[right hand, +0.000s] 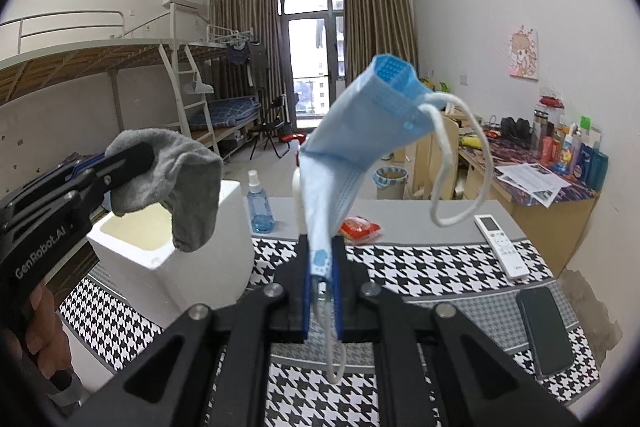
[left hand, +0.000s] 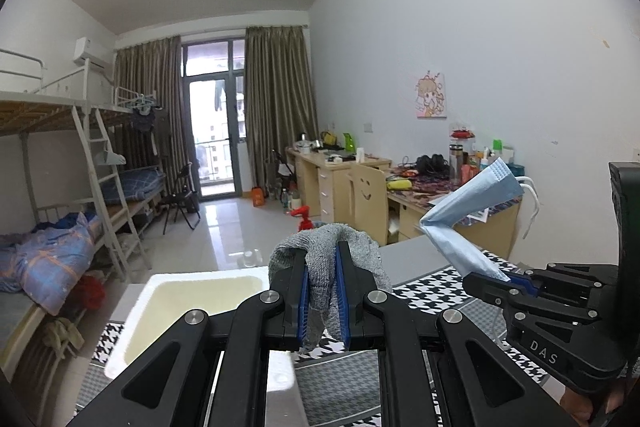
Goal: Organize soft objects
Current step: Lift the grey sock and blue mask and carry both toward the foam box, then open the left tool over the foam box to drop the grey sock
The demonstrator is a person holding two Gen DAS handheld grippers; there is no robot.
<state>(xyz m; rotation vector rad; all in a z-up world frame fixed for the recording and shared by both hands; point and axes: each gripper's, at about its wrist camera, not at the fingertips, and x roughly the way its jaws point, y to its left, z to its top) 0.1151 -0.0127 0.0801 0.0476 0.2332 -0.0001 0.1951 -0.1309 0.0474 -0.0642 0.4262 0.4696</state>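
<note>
The left hand-held gripper (left hand: 322,259) has its jaws pressed together on a grey knitted sock (left hand: 332,241), which drapes over the fingertips and hangs down between the blue pads. From the right wrist, that sock (right hand: 176,179) dangles above the open white foam box (right hand: 160,251) at the tabletop's left edge. The right hand-held gripper (right hand: 322,263) pinches the lower end of a light-blue pleated face mask (right hand: 352,131), which stands up from the jaws and folds over, its white ear loops (right hand: 464,163) hanging free. Beyond, on the houndstooth-patterned tabletop (right hand: 420,275), lie a red packet (right hand: 360,227), a blue spray bottle (right hand: 260,203), a white remote control (right hand: 500,243) and a black phone (right hand: 546,331).
</note>
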